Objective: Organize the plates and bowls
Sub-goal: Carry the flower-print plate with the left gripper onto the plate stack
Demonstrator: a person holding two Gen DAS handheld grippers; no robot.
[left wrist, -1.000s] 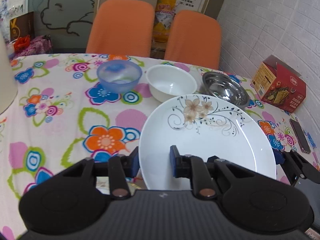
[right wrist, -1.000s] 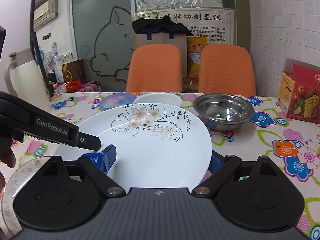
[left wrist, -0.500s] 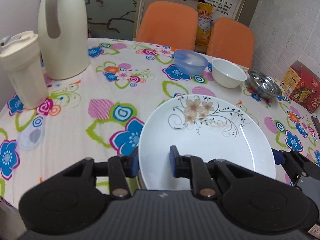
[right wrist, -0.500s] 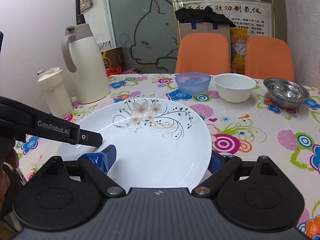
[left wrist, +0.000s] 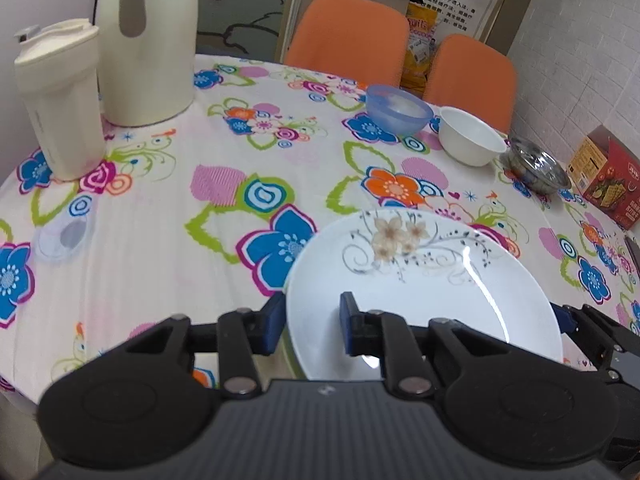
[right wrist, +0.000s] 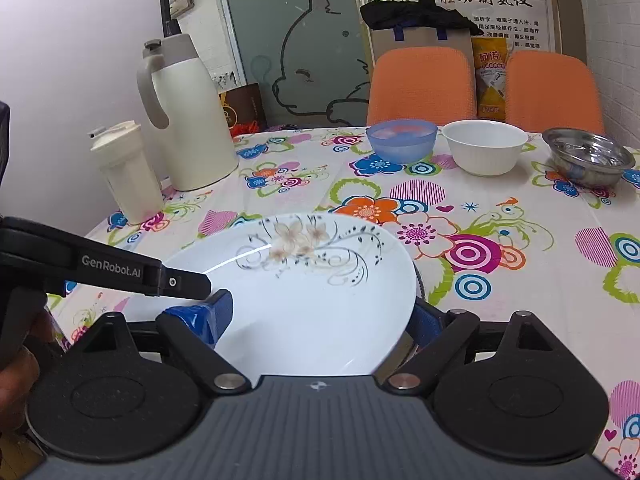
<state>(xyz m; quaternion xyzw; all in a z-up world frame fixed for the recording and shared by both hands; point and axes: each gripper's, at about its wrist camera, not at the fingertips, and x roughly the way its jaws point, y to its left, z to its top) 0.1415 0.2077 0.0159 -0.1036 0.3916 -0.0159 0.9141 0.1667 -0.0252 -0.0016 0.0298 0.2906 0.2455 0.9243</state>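
The white plate (left wrist: 424, 300) with a flower pattern sits low over the near edge of the counter (left wrist: 192, 216), which wears a bright flowered cloth. Whether the plate's underside touches the cloth cannot be told.

The left tongs (left wrist: 312, 322) are clamped on the plate's near-left rim, one blue pad under the rim and the other on the inner face. The right tongs (right wrist: 320, 318) straddle the plate's near-right edge; their jaws are closing, with the plate between them. The left pad lies on the plate's surface, but contact at the right pad cannot be made out.

Beyond the plate, towards the far edge, stand a blue bowl (left wrist: 398, 109), a white bowl (left wrist: 472, 142) and a metal bowl (left wrist: 538, 170) in a row, close together. On the far left a cream jug (left wrist: 150, 40) stands just behind a cream cup with a lid (left wrist: 62, 100). A red box (left wrist: 608, 182) lies near the right edge, and two orange chairs (left wrist: 346, 42) stand behind the counter.
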